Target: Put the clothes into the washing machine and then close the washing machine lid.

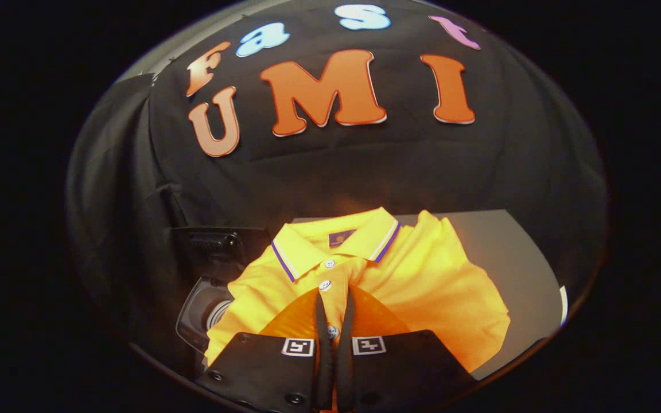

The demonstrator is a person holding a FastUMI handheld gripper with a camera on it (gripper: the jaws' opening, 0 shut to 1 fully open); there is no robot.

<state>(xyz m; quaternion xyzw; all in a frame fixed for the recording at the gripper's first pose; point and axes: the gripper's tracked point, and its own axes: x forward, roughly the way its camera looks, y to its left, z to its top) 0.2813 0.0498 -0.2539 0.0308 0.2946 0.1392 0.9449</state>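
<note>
between the gripper's (333,298) two fingers, which are pinched nearly together, the buttoned front of a yellow polo shirt (416,281) is clamped, its collar on the far side. the shirt hangs above a grey table (502,252). left of it sits the dark washing machine (210,287), its round opening partly covered by cloth.

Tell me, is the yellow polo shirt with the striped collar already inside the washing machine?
No, the yellow polo shirt hangs pinched between the gripper fingers, beside the washing machine.
</note>
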